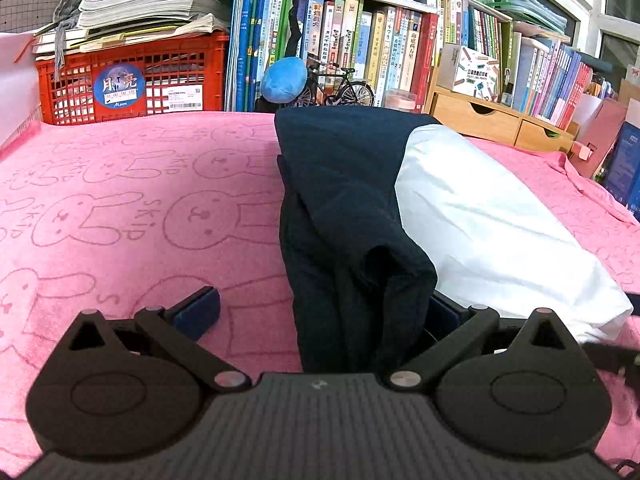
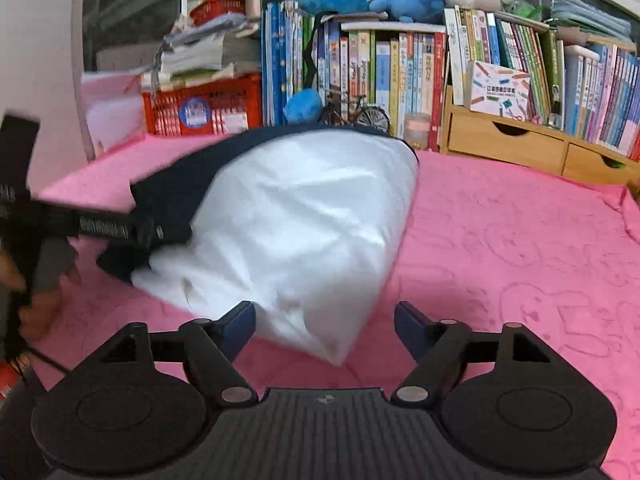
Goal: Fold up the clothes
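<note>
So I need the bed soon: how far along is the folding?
Partly done: the navy-and-white garment lies doubled over on the pink towel. In hand: navy fabric bunches between the fingers of the open left gripper. The right gripper is open and empty. Final folds remain.

pink towel [image 1: 120,200] open left; garment [image 1: 360,220] blocks centre; books [image 1: 380,48] behind.

You've got fuzzy pink terry towel [image 1: 120,208], smooth matt navy-white cloth garment [image 2: 288,220], matt black plastic claws, red plastic crate [image 1: 132,80], wood drawers [image 2: 504,144].
</note>
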Tool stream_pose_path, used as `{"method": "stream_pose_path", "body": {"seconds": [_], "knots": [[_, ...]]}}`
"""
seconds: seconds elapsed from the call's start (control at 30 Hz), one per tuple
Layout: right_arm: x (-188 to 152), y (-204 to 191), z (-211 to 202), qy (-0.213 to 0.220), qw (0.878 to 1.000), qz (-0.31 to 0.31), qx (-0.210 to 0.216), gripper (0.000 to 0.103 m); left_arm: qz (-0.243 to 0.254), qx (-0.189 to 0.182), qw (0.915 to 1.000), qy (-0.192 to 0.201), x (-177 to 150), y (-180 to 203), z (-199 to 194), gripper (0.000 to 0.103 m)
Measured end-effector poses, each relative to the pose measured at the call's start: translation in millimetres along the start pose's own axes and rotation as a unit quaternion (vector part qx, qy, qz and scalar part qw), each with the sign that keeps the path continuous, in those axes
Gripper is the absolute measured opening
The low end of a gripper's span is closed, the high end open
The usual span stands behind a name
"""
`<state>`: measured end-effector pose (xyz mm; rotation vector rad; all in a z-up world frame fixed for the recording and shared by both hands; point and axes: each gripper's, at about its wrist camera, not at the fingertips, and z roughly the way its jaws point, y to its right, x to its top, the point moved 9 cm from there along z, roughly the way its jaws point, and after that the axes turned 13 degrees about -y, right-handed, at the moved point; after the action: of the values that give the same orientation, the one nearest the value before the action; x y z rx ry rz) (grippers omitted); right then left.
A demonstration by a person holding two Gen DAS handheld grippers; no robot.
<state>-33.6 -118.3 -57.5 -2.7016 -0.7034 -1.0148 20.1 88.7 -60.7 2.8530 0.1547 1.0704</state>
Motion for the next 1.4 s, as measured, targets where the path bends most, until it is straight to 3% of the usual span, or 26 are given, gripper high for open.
{"method": "stream_pose_path", "body": {"seconds": [0.1, 0.23, 0.43, 0.53, 0.67, 0.77, 0.87, 0.97, 1.13, 1.4], "knots": [[-8, -1, 2, -0.005, 1.0, -0.011, 0.004, 0.079, 0.0, 0.001, 1.0, 0.001, 0, 0, 0, 0.103], [-11, -3, 0, 0.004, 0.999, -0.026, 0.019, 0.092, 0.0, -0.001, 1.0, 0.002, -1, 0, -2, 0.103], [-14, -6, -5, 0.019, 0.997, -0.066, 0.042, 0.102, 0.061, 0.011, 0.9981, 0.0, -10, 14, -14, 0.103], [-11, -2, -15, 0.036, 0.996, -0.061, 0.055, 0.103, 0.059, -0.035, 0.9975, -0.015, -15, 20, -39, 0.103], [-2, 7, -39, 0.062, 0.995, -0.039, 0.073, 0.103, 0.065, -0.112, 0.9915, 0.009, -13, 34, -88, 0.103], [0, 11, -48, 0.055, 0.997, -0.02, 0.043, 0.103, 0.069, -0.095, 0.993, -0.013, -16, 43, -89, 0.103], [-7, 9, -44, 0.021, 1.0, -0.002, 0.005, 0.103, 0.061, -0.062, 0.9943, -0.062, -27, 48, -71, 0.103], [-16, -1, -44, 0.014, 1.0, 0.011, 0.0, 0.103, 0.055, -0.047, 0.9924, -0.1, -39, 48, -57, 0.103], [-29, -14, -50, 0.031, 0.999, 0.03, -0.015, 0.103, 0.051, -0.039, 0.9902, -0.124, -54, 49, -50, 0.103], [-36, -20, -44, 0.018, 0.999, 0.046, -0.013, 0.103, 0.053, -0.017, 0.9884, -0.141, -62, 50, -43, 0.103]]}}
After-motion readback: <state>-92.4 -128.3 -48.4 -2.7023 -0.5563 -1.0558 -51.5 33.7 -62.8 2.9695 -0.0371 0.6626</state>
